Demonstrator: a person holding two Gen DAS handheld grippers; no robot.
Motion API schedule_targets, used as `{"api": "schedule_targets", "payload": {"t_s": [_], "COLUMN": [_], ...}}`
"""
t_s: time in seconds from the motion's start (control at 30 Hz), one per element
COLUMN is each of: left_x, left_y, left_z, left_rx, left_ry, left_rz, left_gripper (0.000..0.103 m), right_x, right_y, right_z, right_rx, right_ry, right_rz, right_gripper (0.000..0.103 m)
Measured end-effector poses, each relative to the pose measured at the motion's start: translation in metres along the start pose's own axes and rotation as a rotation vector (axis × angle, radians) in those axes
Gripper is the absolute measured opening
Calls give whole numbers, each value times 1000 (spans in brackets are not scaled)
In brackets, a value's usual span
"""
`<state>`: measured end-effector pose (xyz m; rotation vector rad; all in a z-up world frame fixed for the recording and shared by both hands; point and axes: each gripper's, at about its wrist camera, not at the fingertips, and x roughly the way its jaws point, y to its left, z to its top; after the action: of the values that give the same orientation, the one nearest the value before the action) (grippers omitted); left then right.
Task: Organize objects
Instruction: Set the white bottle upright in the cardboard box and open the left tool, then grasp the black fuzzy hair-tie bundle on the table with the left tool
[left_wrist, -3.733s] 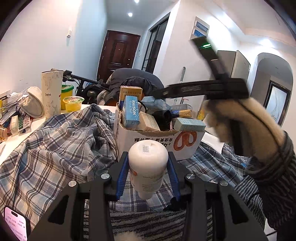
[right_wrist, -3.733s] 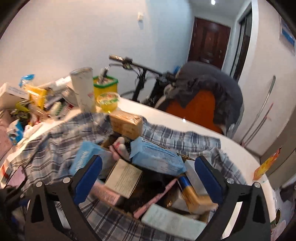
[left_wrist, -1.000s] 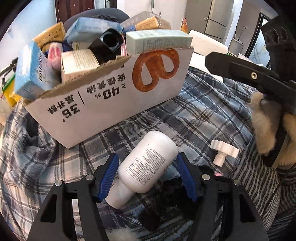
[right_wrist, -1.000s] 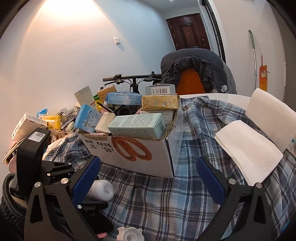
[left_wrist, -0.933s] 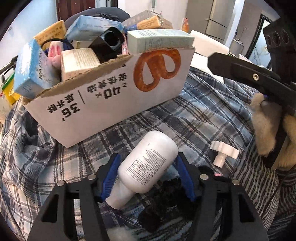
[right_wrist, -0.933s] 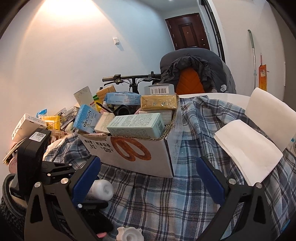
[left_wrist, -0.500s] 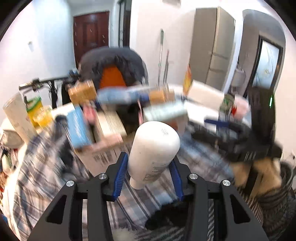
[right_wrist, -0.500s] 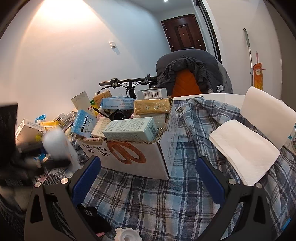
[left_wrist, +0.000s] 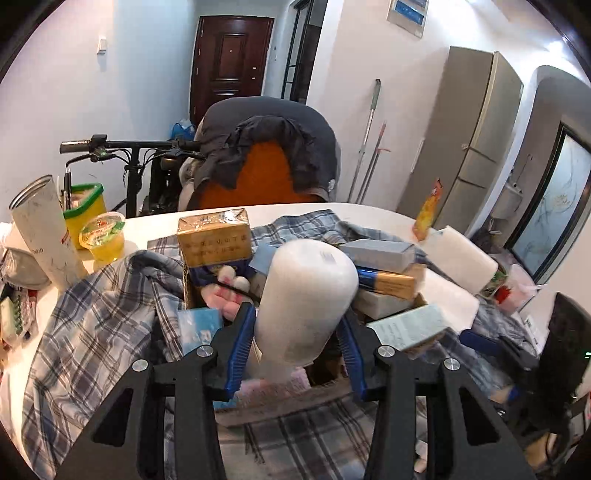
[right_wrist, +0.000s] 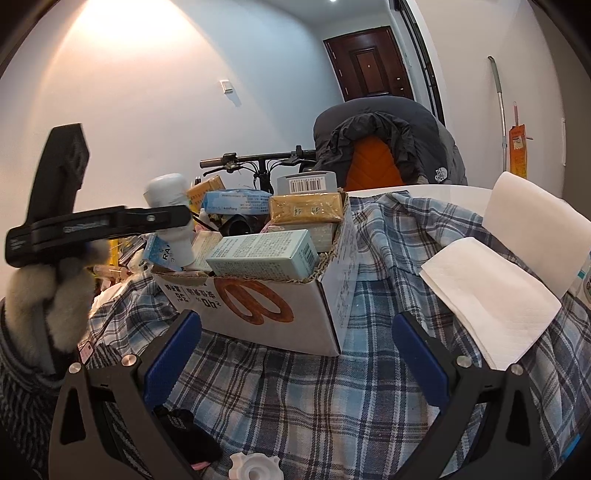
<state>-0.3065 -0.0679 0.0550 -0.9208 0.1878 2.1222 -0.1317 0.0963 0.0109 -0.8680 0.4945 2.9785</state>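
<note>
My left gripper is shut on a white plastic bottle, bottom end up. It holds the bottle above the near left side of a cardboard box crammed with small cartons. In the right wrist view the bottle and left gripper hang over the box's left end. My right gripper is open and empty, low over the plaid cloth in front of the box. A white cap lies on the cloth at the bottom edge.
A folded white tissue and a white pack lie right of the box. A tall white cup, a jelly cup and a green-rimmed tub stand far left. A chair with a dark jacket is behind the table.
My left gripper closed on the bottle lying on the cloth, lifted it and brought it up over the box. The right gripper stayed open in nearly the same place.
</note>
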Motion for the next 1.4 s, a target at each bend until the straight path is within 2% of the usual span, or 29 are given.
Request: {"api": "schedule_targets", "payload": {"t_s": [0.13,0.27,0.3,0.33,0.37,0.4,0.5,0.6,0.7,0.77,1.07,1.27,1.3,1.4], "left_x": [10,6,3,2,-2,-7,-25,-43,-67,-79,-100,-86,-81,-65], "left_y": [1,5,7,8,8,7,2,-2,-3,-1,-9,-36,-43,-61], "left_z": [-3,-2,-1,0,1,2,2,-1,-10,-18,-93,-128,-134,-147], "left_rx": [-1,-22,-27,-27,-25,-21,5,25,42,38,113,164,192,267], "left_ry": [19,-28,-46,-56,-75,-103,-181,-249,-328,-348,-223,-80,-48,24], "left_rz": [18,14,13,6,2,7,10,45,52,44,-22,-103,-125,-127], "left_gripper": [46,49,53,64,81,85,87,103,103,103,103,103,103,103], "right_x": [1,2,2,2,3,3,3,3,2,2,1,4,4,2], "right_y": [0,0,0,0,0,-1,-2,-3,-4,-4,7,10,9,5], "right_z": [0,0,0,0,0,0,-1,-1,0,0,0,-1,-1,0], "right_rx": [-1,1,2,3,4,4,7,13,16,16,-37,-52,-46,-29], "right_ry": [5,6,8,10,11,13,14,14,9,4,-16,-4,-5,-12], "right_rz": [2,3,2,1,1,1,2,3,8,13,28,25,27,32], "right_gripper": [103,103,103,103,103,103,103,103,103,103,103,103,103,103]}}
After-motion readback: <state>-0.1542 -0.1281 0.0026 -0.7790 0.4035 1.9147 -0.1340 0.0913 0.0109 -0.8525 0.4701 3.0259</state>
